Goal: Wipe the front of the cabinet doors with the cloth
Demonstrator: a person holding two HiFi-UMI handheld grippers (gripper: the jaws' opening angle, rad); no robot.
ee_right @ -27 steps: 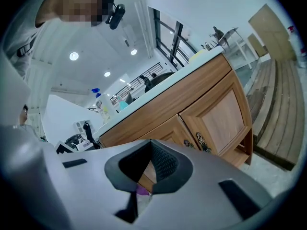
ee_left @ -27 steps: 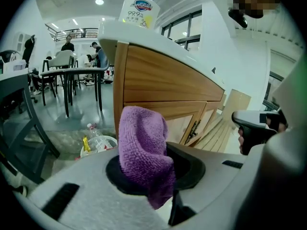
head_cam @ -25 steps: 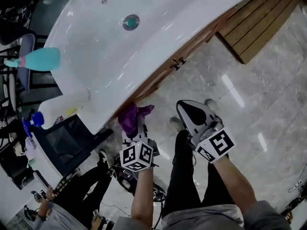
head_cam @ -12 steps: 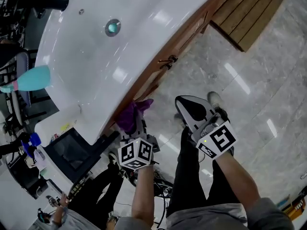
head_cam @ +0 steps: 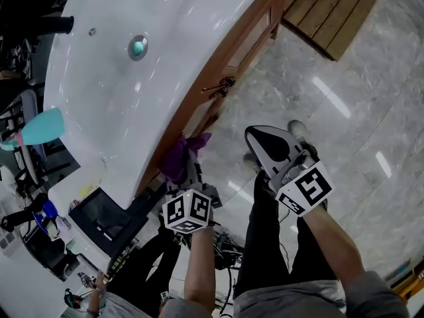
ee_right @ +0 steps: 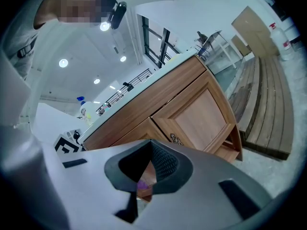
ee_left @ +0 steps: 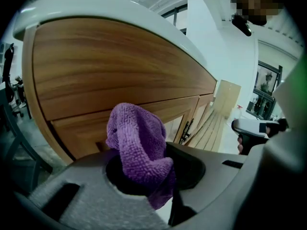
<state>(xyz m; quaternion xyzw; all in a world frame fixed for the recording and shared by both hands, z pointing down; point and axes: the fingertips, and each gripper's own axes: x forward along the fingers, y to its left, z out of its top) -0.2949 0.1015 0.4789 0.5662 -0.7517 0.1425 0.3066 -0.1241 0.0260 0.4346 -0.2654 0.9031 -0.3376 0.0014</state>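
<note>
The left gripper (head_cam: pixel 189 166) clamps the purple cloth (ee_left: pixel 139 147) near the cabinet doors (ee_left: pixel 91 123); the right gripper (head_cam: pixel 260 141) is closed and empty. The wiping seems hardly begun, and most fronts remain.

White sink (head_cam: pixel 165 58), teal bottle (head_cam: pixel 43 126), wooden decking (head_cam: pixel 331 12)

Purple cloth (ee_left: pixel 136 143) pinched in the left gripper (ee_left: pixel 156 176).
It bunches upward from between the fingers (ee_left: pixel 194 166); beyond their tips stands a wooden cabinet door (ee_left: pixel 86 128), a dark handle (ee_left: pixel 185 131) to the right.
</note>
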